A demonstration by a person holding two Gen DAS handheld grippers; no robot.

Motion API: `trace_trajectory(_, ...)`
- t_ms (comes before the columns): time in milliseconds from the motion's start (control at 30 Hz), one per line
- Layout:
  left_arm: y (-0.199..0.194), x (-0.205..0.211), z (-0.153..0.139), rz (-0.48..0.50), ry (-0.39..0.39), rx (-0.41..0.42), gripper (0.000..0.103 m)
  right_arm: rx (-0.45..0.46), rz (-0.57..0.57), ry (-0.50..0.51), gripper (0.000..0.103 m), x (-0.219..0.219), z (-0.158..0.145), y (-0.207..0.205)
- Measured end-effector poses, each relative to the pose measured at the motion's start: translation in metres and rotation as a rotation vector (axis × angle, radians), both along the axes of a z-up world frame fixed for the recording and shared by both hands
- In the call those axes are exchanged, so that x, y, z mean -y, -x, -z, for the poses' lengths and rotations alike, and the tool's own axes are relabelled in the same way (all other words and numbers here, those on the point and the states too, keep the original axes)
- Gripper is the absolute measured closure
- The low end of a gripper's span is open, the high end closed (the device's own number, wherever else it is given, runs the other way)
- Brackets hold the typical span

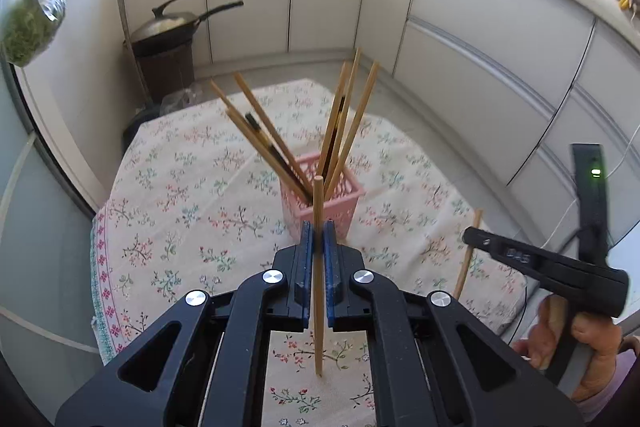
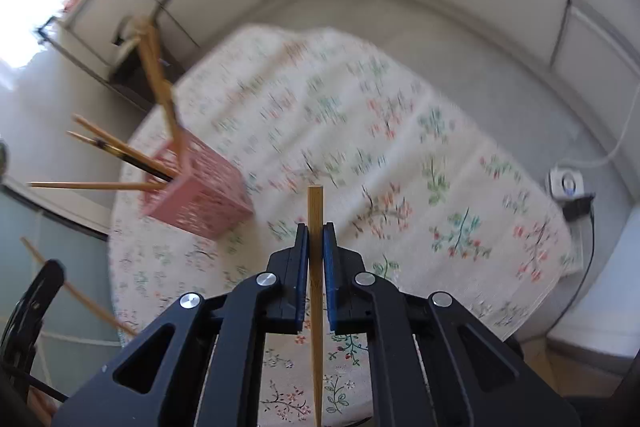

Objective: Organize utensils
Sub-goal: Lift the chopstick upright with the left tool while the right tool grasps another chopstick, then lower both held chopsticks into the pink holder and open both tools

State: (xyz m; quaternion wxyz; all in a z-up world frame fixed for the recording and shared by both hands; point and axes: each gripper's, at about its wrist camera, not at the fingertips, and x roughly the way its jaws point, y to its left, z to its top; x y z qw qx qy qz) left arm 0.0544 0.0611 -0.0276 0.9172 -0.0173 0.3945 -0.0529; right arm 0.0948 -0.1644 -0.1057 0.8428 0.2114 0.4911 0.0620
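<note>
A pink lattice utensil basket (image 1: 340, 205) stands on the floral tablecloth (image 1: 192, 195) and holds several wooden chopsticks (image 1: 260, 131) leaning outward. My left gripper (image 1: 318, 227) is shut on one upright wooden chopstick (image 1: 318, 307) just in front of the basket. In the right wrist view the basket (image 2: 200, 199) lies to the left, blurred. My right gripper (image 2: 316, 229) is shut on another wooden chopstick (image 2: 316, 307). The right gripper also shows at the right of the left wrist view (image 1: 466, 237), with its chopstick (image 1: 468, 255).
A black wok (image 1: 168, 27) sits on a brown stand by the wall. White cabinets (image 1: 480, 27) curve around the back and right. A white power strip (image 2: 566, 185) with cables lies on the floor right of the table.
</note>
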Motion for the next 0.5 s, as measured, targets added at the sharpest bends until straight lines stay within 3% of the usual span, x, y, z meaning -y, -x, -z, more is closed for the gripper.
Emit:
trace_trajectory(200, 0.015, -0.002, -0.027, -0.001, 0.046, 0.089, 0.098, 0.229, -0.034, 0.015, 0.095, 0.013, -0.063, 0.026)
trace_trajectory(500, 0.017, 0.006, -0.069, 0.019, 0.071, 0.181, 0.098, 0.329, -0.018, -0.041, 0.095, 0.039, -0.12, 0.032)
